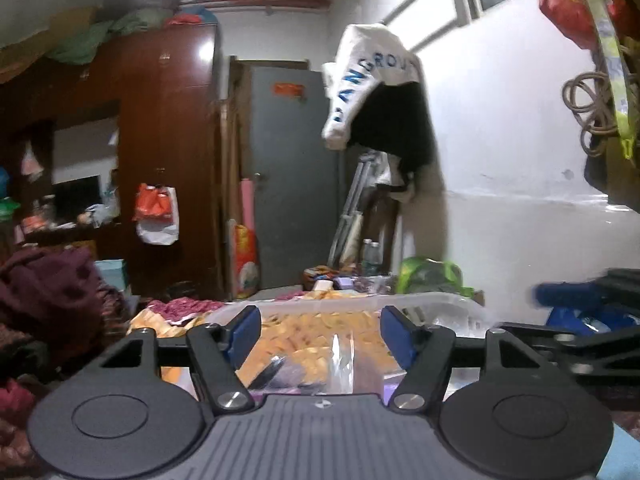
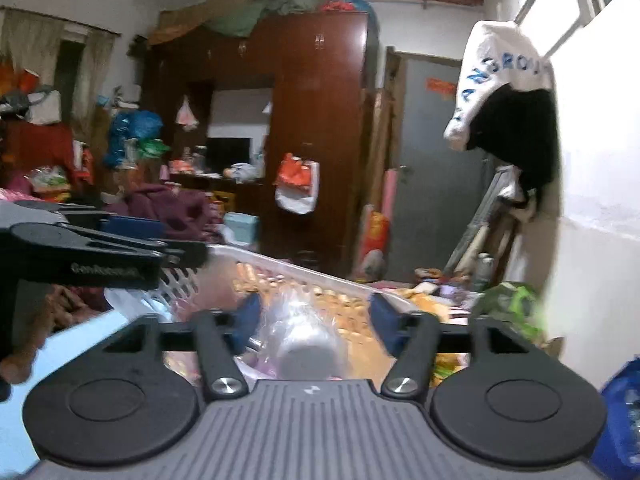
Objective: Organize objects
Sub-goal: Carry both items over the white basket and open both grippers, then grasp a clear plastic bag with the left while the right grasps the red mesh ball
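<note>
Left gripper: matte black arms, blue pads spread apart, nothing between them. At its twelve o'clock, white slatted plastic basket holding a crinkled clear bag. Right gripper: jaws parted, gripping nothing, above a glossy plastic-wrapped cylinder.

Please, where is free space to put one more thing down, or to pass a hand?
Little is bare. The white basket already holds a clear plastic bag over yellow packets; only its near left corner looks partly free. Around it, the bed is crowded: maroon clothes left, green bag right.
</note>
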{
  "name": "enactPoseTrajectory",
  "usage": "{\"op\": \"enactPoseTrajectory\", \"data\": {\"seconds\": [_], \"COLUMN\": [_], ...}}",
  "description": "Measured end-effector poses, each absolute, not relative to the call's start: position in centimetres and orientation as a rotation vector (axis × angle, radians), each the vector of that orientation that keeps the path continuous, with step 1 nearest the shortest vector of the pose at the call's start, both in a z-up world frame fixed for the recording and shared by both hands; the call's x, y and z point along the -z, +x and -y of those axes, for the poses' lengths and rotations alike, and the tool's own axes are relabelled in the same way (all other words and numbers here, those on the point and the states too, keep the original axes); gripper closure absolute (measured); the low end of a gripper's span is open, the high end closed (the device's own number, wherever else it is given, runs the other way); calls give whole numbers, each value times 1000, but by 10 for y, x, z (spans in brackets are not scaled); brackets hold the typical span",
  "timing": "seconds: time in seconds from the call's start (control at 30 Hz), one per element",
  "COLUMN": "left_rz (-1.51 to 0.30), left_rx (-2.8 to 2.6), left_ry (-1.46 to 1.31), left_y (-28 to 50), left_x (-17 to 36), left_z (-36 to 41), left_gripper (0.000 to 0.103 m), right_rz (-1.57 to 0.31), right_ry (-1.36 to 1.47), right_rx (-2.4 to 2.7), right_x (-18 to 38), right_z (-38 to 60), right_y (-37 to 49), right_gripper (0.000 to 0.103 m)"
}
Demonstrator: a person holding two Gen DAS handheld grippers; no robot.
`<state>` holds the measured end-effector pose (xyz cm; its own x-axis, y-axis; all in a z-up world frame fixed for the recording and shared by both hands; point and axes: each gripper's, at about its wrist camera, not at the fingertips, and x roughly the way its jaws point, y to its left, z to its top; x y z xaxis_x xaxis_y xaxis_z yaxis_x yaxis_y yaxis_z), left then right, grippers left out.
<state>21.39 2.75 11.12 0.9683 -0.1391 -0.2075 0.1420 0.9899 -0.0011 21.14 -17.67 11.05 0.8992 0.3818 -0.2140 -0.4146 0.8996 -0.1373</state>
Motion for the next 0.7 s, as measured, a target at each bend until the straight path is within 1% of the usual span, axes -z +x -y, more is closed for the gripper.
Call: {"op": "enactPoseTrajectory", "data": {"seconds": [0.03, 0.07, 0.1, 0.17, 0.23, 0.3, 0.37, 0.4, 0.47, 0.5, 0.53, 0.6, 0.63, 0.67, 0.7], "left_rz": [-184, -163, -145, -126, -163, -245, -316, -341, -391, -417, -444, -475, -489, -496, -504], "left_rx": [161, 184, 195, 175, 153, 128, 111, 99, 87, 84, 83, 81, 78, 75, 71], "left_ry": [-2, -13, -18, -12, 5, 20, 28, 26, 28, 23, 18, 19, 25, 29, 32], "left_y": [202, 189, 175, 151, 140, 142, 151, 155, 166, 171, 177, 178, 182, 182, 183], "left_x": [-108, -106, -104, -97, -88, -75, -59, -52, -42, -37, -33, -27, -24, -22, -20], "left_z": [-34, -41, -48, -59, -67, -72, -76, -78, -81, -83, -84, -85, -84, -85, -84], "left_gripper": [32, 24, 18, 14, 12, 12, 12, 12, 12, 12, 12, 12, 12, 12, 12], "right_rz": [-157, -130, -129, -161, -202, -322, -421, -453, -477, -489, -495, -501, -507, -516, -524], "right_ry": [-165, -129, -98, -104, -133, -146, -136, -132, -128, -125, -117, -126, -133, -134, -132], "right_rx": [-422, -444, -460, -466, -447, -452, -475, -476, -480, -484, -491, -491, -489, -495, -498], "right_x": [-108, -104, -99, -86, -69, -49, -31, -25, -18, -17, -15, -16, -15, -14, -13], "right_z": [186, 197, 207, 218, 223, 223, 220, 218, 215, 212, 212, 210, 208, 207, 209], "right_y": [200, 185, 175, 160, 156, 167, 179, 185, 189, 190, 192, 193, 193, 192, 191], "right_gripper": [12, 1, 0, 0, 0, 5, 17, 20, 27, 29, 34, 37, 41, 49, 53]}}
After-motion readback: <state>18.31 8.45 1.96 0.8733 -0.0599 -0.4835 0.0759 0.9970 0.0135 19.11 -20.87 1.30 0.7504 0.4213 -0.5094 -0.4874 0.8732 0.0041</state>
